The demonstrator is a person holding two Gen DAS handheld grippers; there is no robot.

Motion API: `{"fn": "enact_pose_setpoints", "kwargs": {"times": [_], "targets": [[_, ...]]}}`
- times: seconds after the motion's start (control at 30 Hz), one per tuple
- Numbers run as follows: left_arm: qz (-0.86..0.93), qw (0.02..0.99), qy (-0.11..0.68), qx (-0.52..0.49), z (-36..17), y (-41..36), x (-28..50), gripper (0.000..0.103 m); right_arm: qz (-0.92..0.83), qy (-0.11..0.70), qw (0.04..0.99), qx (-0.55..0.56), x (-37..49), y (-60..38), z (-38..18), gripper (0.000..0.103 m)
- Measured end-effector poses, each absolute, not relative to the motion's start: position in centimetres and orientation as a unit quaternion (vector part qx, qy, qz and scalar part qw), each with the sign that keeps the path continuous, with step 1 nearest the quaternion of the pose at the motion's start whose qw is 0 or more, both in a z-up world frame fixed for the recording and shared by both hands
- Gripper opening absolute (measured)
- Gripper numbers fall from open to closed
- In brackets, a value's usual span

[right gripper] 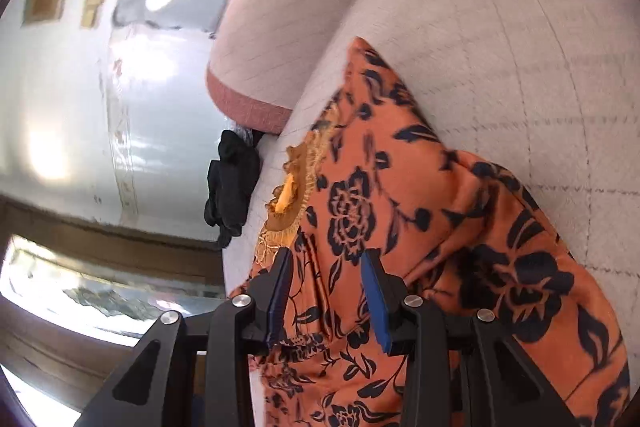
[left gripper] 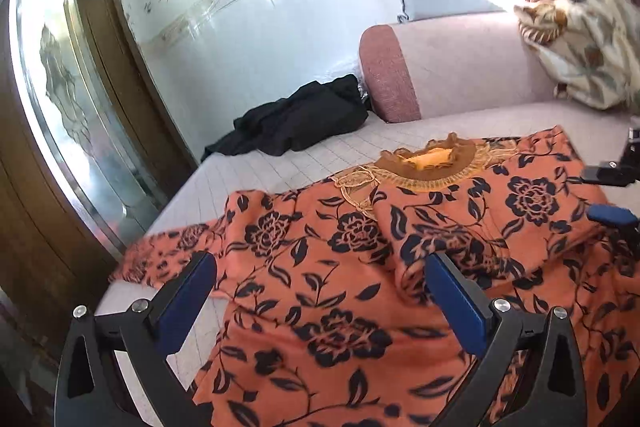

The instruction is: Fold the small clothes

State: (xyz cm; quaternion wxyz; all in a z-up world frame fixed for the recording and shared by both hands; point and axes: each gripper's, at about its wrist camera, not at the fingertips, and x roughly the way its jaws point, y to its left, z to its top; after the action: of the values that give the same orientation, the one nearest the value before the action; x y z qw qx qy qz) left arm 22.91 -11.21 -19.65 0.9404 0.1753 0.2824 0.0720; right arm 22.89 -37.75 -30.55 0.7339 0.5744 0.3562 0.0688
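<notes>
Orange floral garment (left gripper: 360,267) lies spread on the pale quilted sofa seat (left gripper: 320,147), neckline with its gold-brown trim (left gripper: 432,163) toward the backrest (left gripper: 460,63). Its right side is doubled over the middle, leaving a raised fold.

Left gripper (left gripper: 320,291) hovers just above the cloth near its front edge, jaws wide apart, nothing between the blue pads.

Right gripper (right gripper: 326,291) is tilted on its side over the garment's right part, jaws apart with fabric seen in the gap (whether the pads touch the cloth, I cannot tell). From the left wrist view, its blue tip (left gripper: 612,215) shows at the garment's far right edge.

Black clothing heap (left gripper: 296,119) sits beside the sofa's pink end panel (left gripper: 388,79), well apart from the garment. Patterned cream cloth (left gripper: 580,39) is draped on the backrest.
</notes>
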Motion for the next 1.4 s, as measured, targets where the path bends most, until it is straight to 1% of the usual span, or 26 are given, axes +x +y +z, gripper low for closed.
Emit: {"fn": "enact_pose_setpoints", "kwargs": {"times": [0.07, 0.1, 0.13, 0.23, 0.3, 0.37, 0.43, 0.53, 0.6, 0.7, 0.77, 0.83, 0.93, 1.0, 1.1, 1.27, 1.33, 1.4], "targets": [[0.094, 0.936, 0.277, 0.194, -20.2, -13.0, 24.2, 0.103, 0.051, 0.378, 0.716, 0.585, 23.3, -37.9, -32.7, 0.037], [0.101, 0.933, 0.276, 0.207, -20.7, -13.8, 24.8, 0.103, 0.047, 0.398, 0.702, 0.589, 23.6, -37.7, -33.9, 0.031], [0.109, 0.929, 0.275, 0.221, -21.1, -14.4, 25.3, 0.103, 0.057, 0.409, 0.683, 0.603, 23.7, -37.5, -34.9, 0.028], [0.147, 0.916, 0.258, 0.269, -22.2, -15.2, 27.4, 0.103, 0.079, 0.413, 0.660, 0.623, 24.0, -38.3, -35.4, 0.028], [0.174, 0.901, 0.287, 0.274, -22.9, -13.9, 29.9, 0.103, 0.087, 0.416, 0.657, 0.623, 24.0, -38.3, -35.7, 0.028], [0.207, 0.881, 0.339, 0.258, -23.1, -10.8, 32.4, 0.103, 0.089, 0.415, 0.656, 0.624, 24.0, -38.2, -35.8, 0.028], [0.255, 0.865, 0.374, 0.218, -21.8, -6.4, 33.3, 0.103, 0.089, 0.418, 0.660, 0.618, 24.0, -38.2, -35.7, 0.028], [0.238, 0.889, 0.364, 0.140, -18.0, -3.1, 31.2, 0.103, 0.084, 0.421, 0.663, 0.613, 23.8, -38.4, -35.5, 0.028], [0.202, 0.899, 0.365, 0.133, -16.7, -4.6, 29.8, 0.103, 0.080, 0.422, 0.666, 0.610, 24.0, -38.1, -35.3, 0.028], [0.130, 0.912, 0.350, 0.172, -16.9, -10.9, 28.0, 0.103, 0.074, 0.420, 0.672, 0.606, 24.2, -37.7, -34.9, 0.028], [0.090, 0.904, 0.374, 0.187, -18.5, -15.1, 28.1, 0.103, 0.078, 0.418, 0.672, 0.607, 24.2, -37.7, -34.9, 0.028], [0.090, 0.889, 0.404, 0.196, -20.9, -18.0, 28.8, 0.103, 0.086, 0.416, 0.666, 0.613, 24.2, -37.9, -35.2, 0.028], [0.114, 0.866, 0.437, 0.215, -24.3, -19.9, 30.2, 0.103, 0.091, 0.415, 0.657, 0.623, 24.3, -38.1, -35.6, 0.028], [0.133, 0.864, 0.425, 0.234, -25.3, -19.6, 30.8, 0.103, 0.089, 0.418, 0.658, 0.620, 24.4, -38.1, -35.6, 0.028], [0.184, 0.863, 0.399, 0.251, -25.1, -17.0, 31.6, 0.103, 0.088, 0.422, 0.661, 0.615, 24.6, -38.0, -35.4, 0.028], [0.293, 0.833, 0.404, 0.239, -22.6, -5.4, 32.8, 0.103, 0.090, 0.423, 0.653, 0.622, 24.7, -38.2, -35.7, 0.027], [0.340, 0.822, 0.400, 0.221, -20.8, -0.4, 32.4, 0.103, 0.088, 0.423, 0.658, 0.617, 24.7, -38.1, -35.6, 0.027], [0.358, 0.828, 0.397, 0.171, -18.8, 3.5, 31.4, 0.103, 0.084, 0.423, 0.663, 0.612, 24.8, -37.9, -35.4, 0.028]]}}
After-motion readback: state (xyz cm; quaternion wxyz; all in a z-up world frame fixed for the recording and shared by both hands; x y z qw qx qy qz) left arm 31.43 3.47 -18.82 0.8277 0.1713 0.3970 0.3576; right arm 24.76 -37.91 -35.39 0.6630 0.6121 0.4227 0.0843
